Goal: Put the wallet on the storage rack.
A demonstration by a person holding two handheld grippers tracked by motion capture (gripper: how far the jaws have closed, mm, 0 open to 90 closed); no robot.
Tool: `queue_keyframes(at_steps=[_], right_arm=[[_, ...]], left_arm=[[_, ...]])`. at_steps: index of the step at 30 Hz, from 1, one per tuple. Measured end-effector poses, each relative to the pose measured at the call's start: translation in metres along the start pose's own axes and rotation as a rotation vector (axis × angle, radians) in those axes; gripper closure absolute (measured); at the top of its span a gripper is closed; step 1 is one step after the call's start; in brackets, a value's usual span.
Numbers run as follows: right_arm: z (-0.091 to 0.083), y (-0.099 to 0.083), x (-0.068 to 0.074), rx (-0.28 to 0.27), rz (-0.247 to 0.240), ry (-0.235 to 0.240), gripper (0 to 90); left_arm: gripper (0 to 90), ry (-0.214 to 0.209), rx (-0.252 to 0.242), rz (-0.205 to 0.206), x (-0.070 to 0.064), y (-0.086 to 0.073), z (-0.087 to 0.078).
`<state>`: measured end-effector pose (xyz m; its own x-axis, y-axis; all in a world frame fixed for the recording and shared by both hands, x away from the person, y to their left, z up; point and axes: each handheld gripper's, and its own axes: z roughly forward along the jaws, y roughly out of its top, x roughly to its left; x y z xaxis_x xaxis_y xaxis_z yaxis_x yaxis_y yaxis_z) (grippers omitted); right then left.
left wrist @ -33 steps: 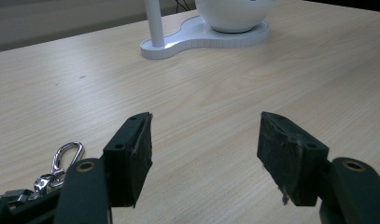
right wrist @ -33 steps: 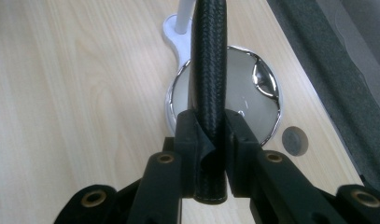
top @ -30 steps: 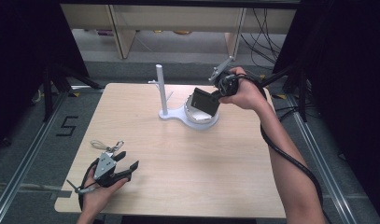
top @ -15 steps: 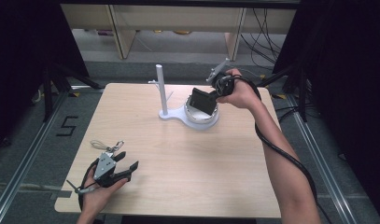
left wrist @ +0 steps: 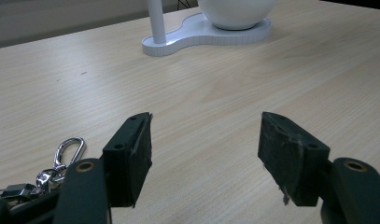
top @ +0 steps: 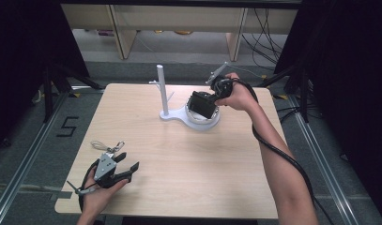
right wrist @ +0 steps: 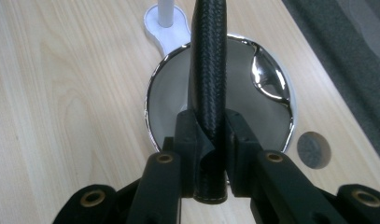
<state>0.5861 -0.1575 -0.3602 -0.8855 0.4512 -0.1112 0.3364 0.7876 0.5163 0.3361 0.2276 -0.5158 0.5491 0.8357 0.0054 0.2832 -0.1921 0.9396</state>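
1. Over the round dish end of the white stand (top: 172, 116), the right gripper (top: 213, 96) is clamped on a black braided strap (right wrist: 208, 70). Its jaws are closed tight on both sides of the strap.
2. Compared with a second ago, the right hand (top: 231, 91) has moved slightly toward the stand's post (top: 161, 89). The black boxy thing (top: 202, 104) on the strap has come with it and sits a little lower over the dish.
3. My reading is that this is the last part of lowering it into the chrome dish (right wrist: 173, 93). I cannot tell whether it already touches.
4. The strap's long axis runs straight out from the gripper and across the dish toward the post side of the stand. The black body is tilted, its broad face turned up and away from the hand.
5. Well away from the stand, at the near corner of the bench (top: 188, 168), the left gripper (top: 131, 171) has not moved. Its jaws are wide apart and hold nothing.
6. A keyring with a carabiner (top: 106, 145) lies just beside the left gripper, on its stand-facing side.
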Motion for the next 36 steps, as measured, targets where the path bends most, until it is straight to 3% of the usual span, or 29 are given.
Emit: queue_keyframes(at_steps=[2, 4, 6, 7, 8, 10, 14, 18, 19, 20, 21, 22, 27, 29, 30, 32, 34, 35, 36], right_arm=[[0.008, -0.003, -0.003, 0.006, 0.033, 0.015, 77.1], [0.011, -0.004, -0.005, -0.006, 0.022, 0.015, 76.7], [0.016, -0.005, -0.006, -0.021, 0.073, 0.011, 74.1], [0.016, -0.005, -0.006, -0.021, 0.073, 0.011, 74.1], [0.019, -0.005, -0.009, -0.03, 0.064, -0.009, 69.9], [0.021, -0.007, -0.011, -0.026, 0.099, -0.041, 61.1], [0.022, -0.011, -0.014, -0.047, 0.144, -0.06, 55.1], [0.011, -0.021, -0.018, -0.099, 0.209, -0.092, 44.9], [0.007, -0.023, -0.016, -0.087, 0.252, -0.101, 43.2], [0.003, -0.025, -0.017, -0.106, 0.246, -0.096, 41.9], [0.0, -0.029, -0.019, -0.128, 0.231, -0.121, 41.1], [-0.005, -0.032, -0.017, -0.12, 0.257, -0.126, 40.6], [-0.024, -0.051, -0.014, -0.155, 0.277, -0.142, 39.2], [-0.031, -0.07, -0.006, -0.155, 0.321, -0.157, 37.8], [-0.031, -0.07, -0.006, -0.155, 0.321, -0.157, 37.8], [-0.029, -0.094, 0.005, -0.173, 0.364, -0.172, 35.8], [-0.029, -0.102, 0.009, -0.157, 0.386, -0.156, 35.8], [-0.024, -0.12, 0.015, -0.171, 0.384, -0.171, 35.9], [-0.024, -0.12, 0.015, -0.171, 0.384, -0.171, 36.1]], left_arm=[[34.3, 0.0, 0.001, 0.001, 0.0, 0.0, 0.0], [34.3, -0.003, 0.009, 0.0, 0.001, 0.0, -0.001], [34.3, -0.003, 0.006, 0.0, 0.001, 0.0, 0.0], [34.3, 0.001, 0.009, 0.0, 0.0, 0.0, -0.001], [34.2, 0.001, 0.009, 0.001, 0.0, 0.0, -0.001], [34.2, -0.004, 0.001, 0.0, 0.001, 0.0, -0.001], [34.2, 0.001, -0.001, -0.005, 0.001, -0.001, -0.001], [34.2, 0.001, -0.002, -0.007, 0.002, -0.001, -0.001], [34.3, 0.001, 0.0, -0.006, 0.002, 0.0, -0.001], [34.4, 0.001, 0.0, -0.008, 0.002, -0.001, -0.001], [34.4, 0.002, 0.0, -0.008, 0.002, 0.0, -0.001], [34.4, 0.001, -0.002, -0.009, 0.002, 0.0, -0.001], [34.6, 0.007, -0.001, -0.012, 0.003, 0.001, -0.001], [34.7, 0.014, -0.007, -0.022, 0.004, 0.001, -0.001], [34.7, 0.014, -0.007, -0.022, 0.004, 0.001, -0.001], [34.9, 0.022, -0.012, -0.022, 0.005, 0.003, 0.0], [35.0, 0.026, -0.02, -0.025, 0.005, 0.004, 0.0], [35.4, 0.029, -0.028, -0.026, 0.006, 0.005, 0.001], [35.4, 0.032, -0.032, -0.027, 0.006, 0.005, 0.001]])
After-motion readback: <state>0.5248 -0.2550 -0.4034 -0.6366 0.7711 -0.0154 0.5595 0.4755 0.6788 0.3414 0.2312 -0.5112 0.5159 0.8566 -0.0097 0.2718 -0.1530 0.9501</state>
